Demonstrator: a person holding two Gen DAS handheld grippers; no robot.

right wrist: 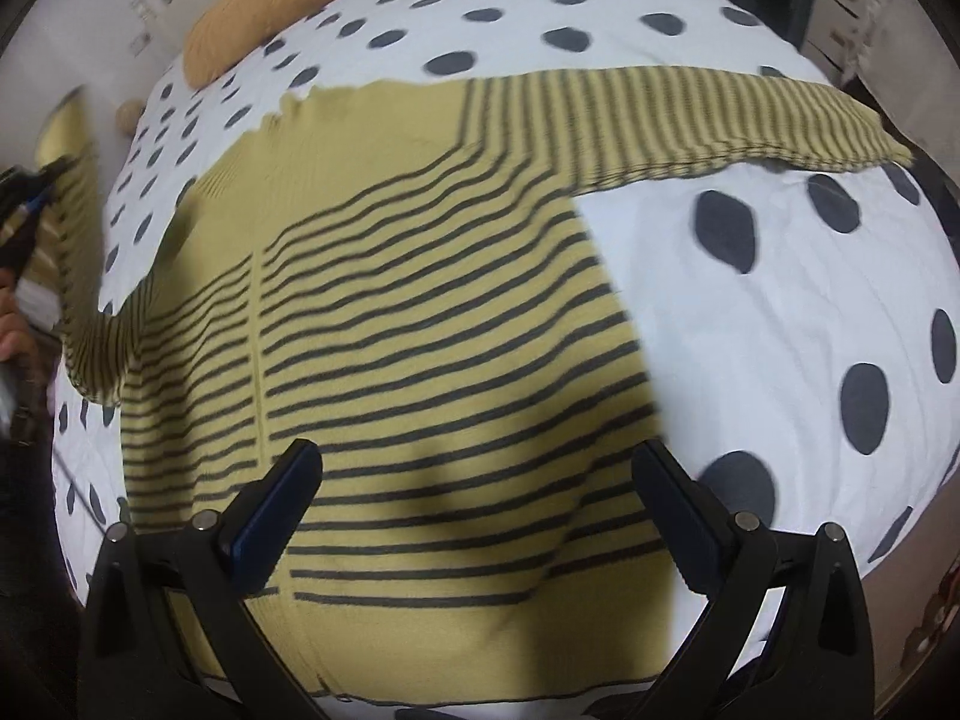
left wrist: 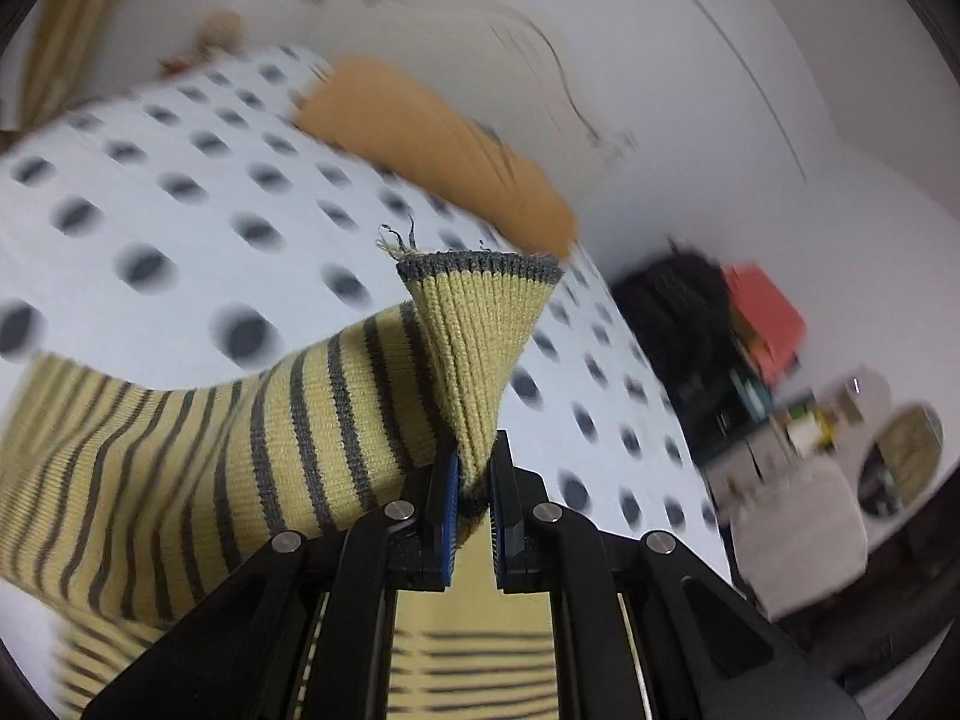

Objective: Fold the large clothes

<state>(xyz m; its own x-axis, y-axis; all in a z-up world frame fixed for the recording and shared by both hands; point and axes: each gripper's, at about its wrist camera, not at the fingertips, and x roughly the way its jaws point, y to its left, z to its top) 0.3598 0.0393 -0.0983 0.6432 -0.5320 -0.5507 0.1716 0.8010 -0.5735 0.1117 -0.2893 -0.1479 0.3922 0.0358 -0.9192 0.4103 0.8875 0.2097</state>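
Presently listed: one yellow knit sweater (right wrist: 420,324) with dark grey stripes, spread over a bed, filling the centre of the right wrist view. Body lies flat, hem toward the lower edge of the frame. One sleeve (right wrist: 678,120) stretches flat toward the upper right. The other sleeve (left wrist: 252,438) is lifted off the bedding at the left edge of that view; its cuff (left wrist: 480,324), grey-trimmed with a loose thread, stands up at the centre of the left wrist view.

Left tongs (left wrist: 474,492): clamped together on the lifted sleeve just below the cuff, cloth pinched between the blue pads. Right tongs (right wrist: 477,516): apart, empty, hovering over the hem area of the body, touching nothing that can be made out.

Bedding: white cover with dark spots (right wrist: 780,324). Orange pillow (right wrist: 288,6) at the upper left of the right wrist view, well apart from the sweater.

Step in hand, by judgement: first fold, the sleeve being carried inward. Next move calls for laying that sleeve across the body without bunching, the cuff released flat; the free tongs could steady the body.
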